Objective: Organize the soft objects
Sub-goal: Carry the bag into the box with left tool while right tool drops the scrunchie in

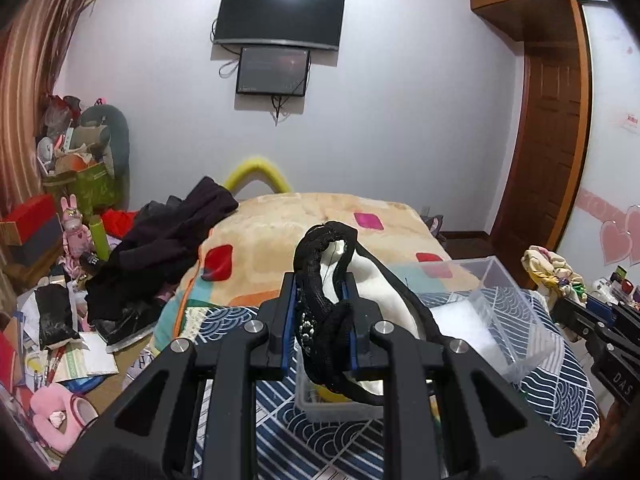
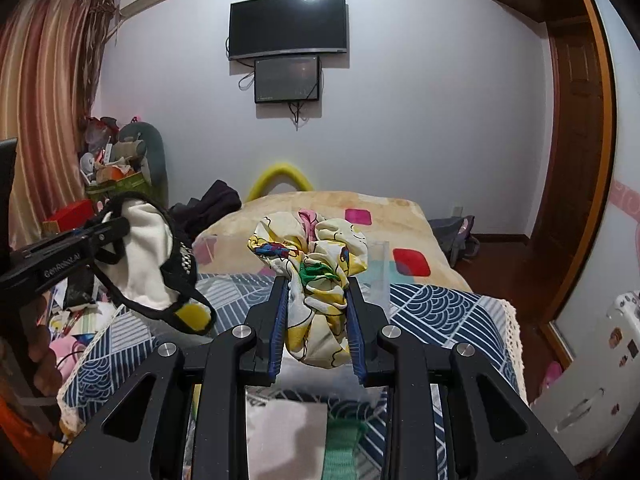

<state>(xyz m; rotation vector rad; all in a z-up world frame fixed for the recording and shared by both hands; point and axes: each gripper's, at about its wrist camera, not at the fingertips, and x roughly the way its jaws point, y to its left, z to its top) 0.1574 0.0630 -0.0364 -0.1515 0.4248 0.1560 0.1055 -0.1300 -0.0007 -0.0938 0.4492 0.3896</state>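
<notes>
My left gripper (image 1: 322,286) is shut on a black-and-white garment (image 1: 320,300) with a studded black band, held above a small clear box (image 1: 336,406). It also shows in the right wrist view (image 2: 148,256), hanging from the left gripper (image 2: 120,226) at the left. My right gripper (image 2: 316,292) is shut on a bunched yellow patterned cloth (image 2: 316,264), held above a clear bin (image 2: 378,272). In the left wrist view that cloth (image 1: 554,272) and the right gripper (image 1: 572,304) are at the far right, beside a large clear bin (image 1: 496,308).
A bed with a beige blanket (image 1: 304,224) and a blue patterned cover (image 1: 560,380) lies ahead. Dark clothes (image 1: 168,248) are piled at the bed's left edge. Clutter, boxes and pink slippers (image 1: 56,412) cover the floor at left. A wooden door (image 1: 548,152) is at right.
</notes>
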